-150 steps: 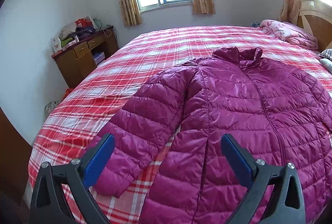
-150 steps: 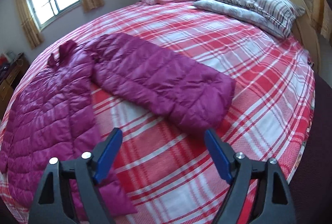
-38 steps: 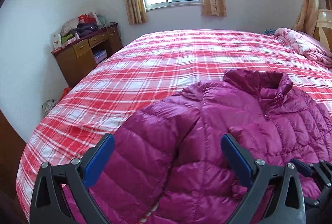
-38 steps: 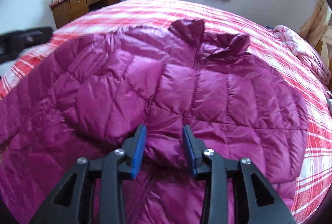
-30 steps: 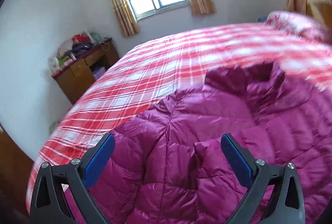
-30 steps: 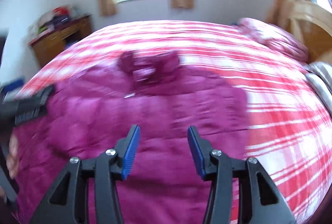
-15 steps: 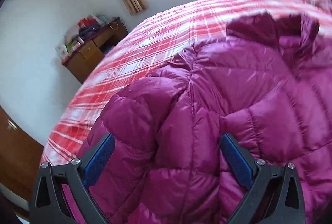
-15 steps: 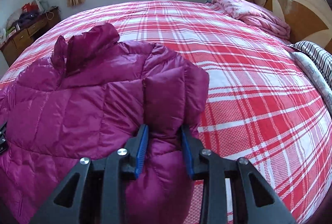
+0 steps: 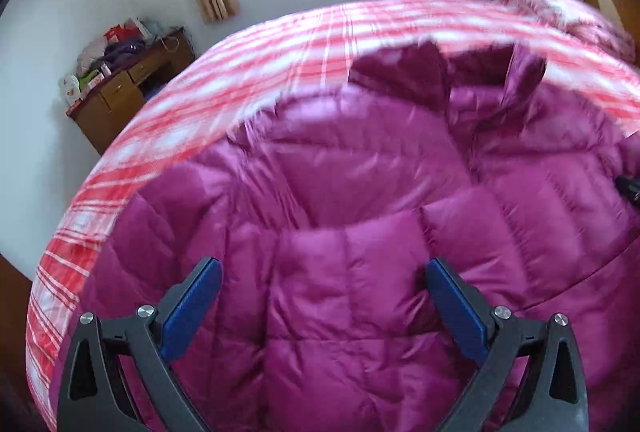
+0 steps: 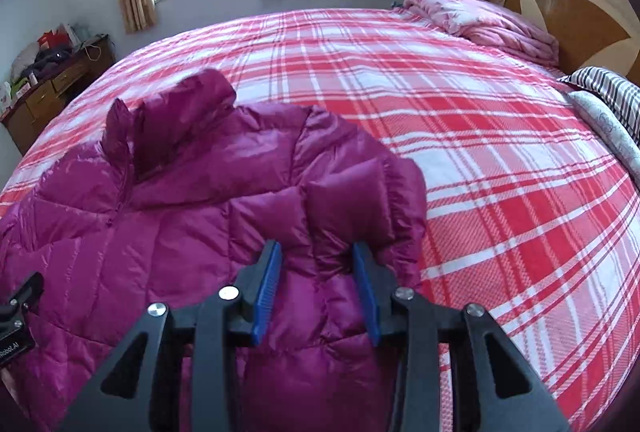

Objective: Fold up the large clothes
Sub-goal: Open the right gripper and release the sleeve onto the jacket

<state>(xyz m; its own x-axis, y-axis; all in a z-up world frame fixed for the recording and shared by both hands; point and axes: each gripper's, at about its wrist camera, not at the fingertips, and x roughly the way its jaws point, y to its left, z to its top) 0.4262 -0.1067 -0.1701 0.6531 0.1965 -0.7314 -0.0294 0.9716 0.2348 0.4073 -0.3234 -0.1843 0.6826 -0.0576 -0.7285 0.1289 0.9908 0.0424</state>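
Magenta jacket (image 10: pixel 200 216): sleeves now folded in, mid-bed
right gripper (image 10: pixel 316 286): jaws opening, sleeve between
left gripper (image 9: pixel 320 304): jaws apart

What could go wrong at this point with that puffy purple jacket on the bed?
The right gripper has a fold of the jacket between its fingers while its jaws are opening, so the slippery, springy sleeve may puff up and unfold. The left gripper is wide open over the other folded sleeve, holding nothing, so that side could spread too. The stand-up collar looks bunched and may make the final fold lopsided.
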